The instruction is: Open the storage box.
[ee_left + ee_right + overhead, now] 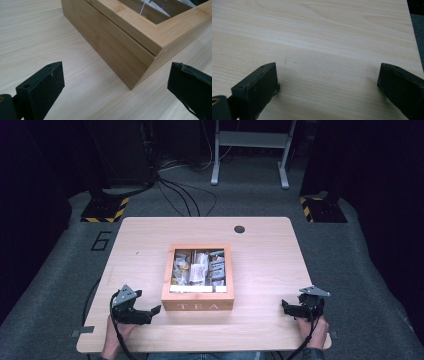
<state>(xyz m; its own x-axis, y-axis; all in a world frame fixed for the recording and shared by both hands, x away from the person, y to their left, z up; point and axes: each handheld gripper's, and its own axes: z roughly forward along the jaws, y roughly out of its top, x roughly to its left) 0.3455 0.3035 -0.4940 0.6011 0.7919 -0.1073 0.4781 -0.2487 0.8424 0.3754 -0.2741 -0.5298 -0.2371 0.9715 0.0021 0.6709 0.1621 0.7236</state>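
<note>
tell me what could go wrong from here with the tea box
The left gripper is open beside the near left corner of the wooden tea box; a pinch at that corner may just push the box along the table. The right gripper is open and far off, so nothing steadies the box.

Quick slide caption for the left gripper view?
Open left gripper faces the near corner of the closed wooden tea box.

The high view is soft and low in detail; overhead light falls on the desk (260, 270) while the surroundings sink into near black. Both gripper views are evenly bright, the wood grain fairly sharp, the near black jaws blurred. Soft shadows lie under the jaws and beside the tea box (120, 47).
</note>
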